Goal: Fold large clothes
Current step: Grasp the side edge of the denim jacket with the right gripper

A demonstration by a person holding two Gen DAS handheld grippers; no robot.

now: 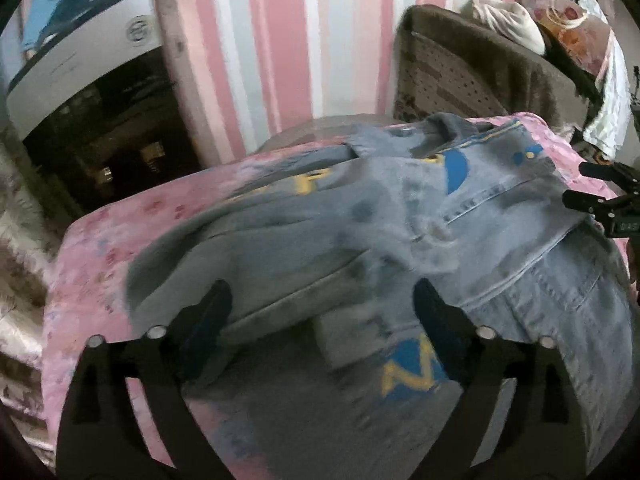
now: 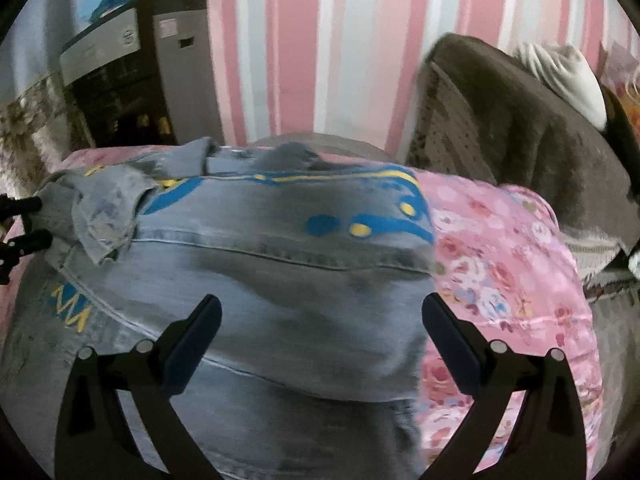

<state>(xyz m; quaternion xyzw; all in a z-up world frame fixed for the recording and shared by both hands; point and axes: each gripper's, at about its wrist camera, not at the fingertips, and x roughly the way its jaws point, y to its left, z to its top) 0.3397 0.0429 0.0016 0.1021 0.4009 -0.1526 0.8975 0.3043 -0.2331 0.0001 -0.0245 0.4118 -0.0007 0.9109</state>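
The jacket lies spread on a sheet that covers the table, with bare sheet to its right in the right wrist view and to its left in the left wrist view. Both grippers hang over the near part of the jacket, the left gripper above its left side and the right gripper above its right edge, each showing at the side of the other's view. Behind the table stands a wall, with a cabinet at far left and a chair at far right bearing a pillow.
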